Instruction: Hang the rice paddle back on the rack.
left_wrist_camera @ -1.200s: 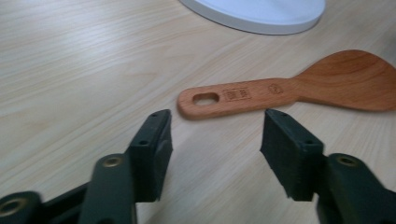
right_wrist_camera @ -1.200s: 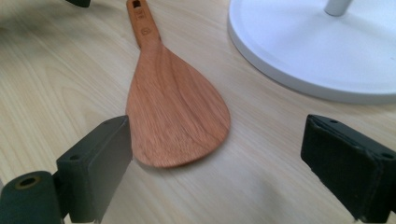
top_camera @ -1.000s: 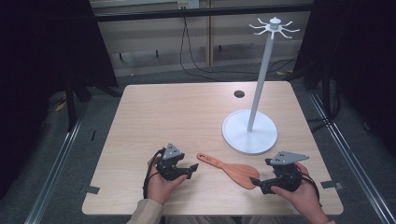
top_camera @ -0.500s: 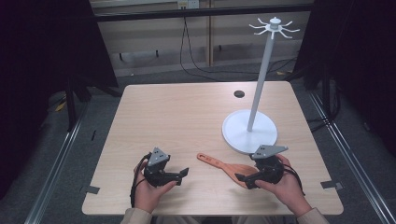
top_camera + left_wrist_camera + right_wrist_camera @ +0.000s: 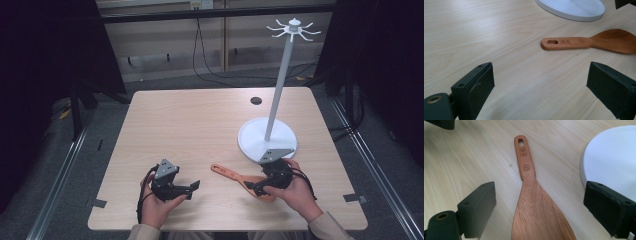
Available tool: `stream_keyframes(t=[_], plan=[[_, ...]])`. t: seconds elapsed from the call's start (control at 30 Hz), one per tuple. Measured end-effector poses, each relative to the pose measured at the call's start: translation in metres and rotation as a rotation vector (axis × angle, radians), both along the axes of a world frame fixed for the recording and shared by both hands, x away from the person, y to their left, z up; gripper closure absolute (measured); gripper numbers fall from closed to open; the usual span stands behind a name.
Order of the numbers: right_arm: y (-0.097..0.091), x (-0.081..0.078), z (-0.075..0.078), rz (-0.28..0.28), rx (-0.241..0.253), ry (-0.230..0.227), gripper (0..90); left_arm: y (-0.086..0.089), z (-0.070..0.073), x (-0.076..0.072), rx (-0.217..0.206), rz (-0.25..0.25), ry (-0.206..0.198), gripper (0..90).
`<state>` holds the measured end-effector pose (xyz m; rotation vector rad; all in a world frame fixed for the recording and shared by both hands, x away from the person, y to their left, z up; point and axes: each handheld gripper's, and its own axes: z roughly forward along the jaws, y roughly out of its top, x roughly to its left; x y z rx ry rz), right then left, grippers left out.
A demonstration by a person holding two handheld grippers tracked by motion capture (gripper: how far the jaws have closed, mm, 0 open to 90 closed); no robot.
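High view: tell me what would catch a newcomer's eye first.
The tall white stand with its ring of hooks on top rises from a round base at the table's right side. In front of it a wooden spatula lies flat near the front edge, with the right tool over its blade, jaws open either side of it. The left tool, jaws open, points at the spatula from the left.

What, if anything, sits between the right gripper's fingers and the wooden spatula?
Nothing visible. The right gripper is open, its fingers apart on either side of the wooden spatula, which lies flat on the table. The white stand base sits beside it, clear.
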<state>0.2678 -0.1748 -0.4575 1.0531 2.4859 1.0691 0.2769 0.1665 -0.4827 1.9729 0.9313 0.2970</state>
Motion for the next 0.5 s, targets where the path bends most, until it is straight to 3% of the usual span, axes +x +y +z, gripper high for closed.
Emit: stream_keyframes(t=[0.17, 0.23, 0.37, 0.43, 0.5], plan=[[0.009, 0.004, -0.002, 0.0, -0.008, 0.042, 15.4, -0.002, 0.0, 0.001, -0.01, -0.007, 0.0, 7.5], [0.011, 0.005, -0.002, 0.006, -0.016, 0.039, 17.0, -0.002, 0.0, 0.002, -0.009, -0.008, -0.001, 7.5], [0.02, 0.008, -0.006, 0.027, -0.036, 0.07, 32.6, -0.002, -0.001, 0.003, 0.0, -0.011, 0.0, 7.6], [0.022, 0.009, -0.008, 0.031, -0.049, 0.072, 34.3, -0.002, -0.001, 0.003, -0.001, -0.01, -0.002, 7.7], [0.025, 0.013, -0.014, 0.043, -0.074, 0.071, 42.2, -0.002, -0.001, 0.003, -0.007, -0.007, 0.0, 7.8]])
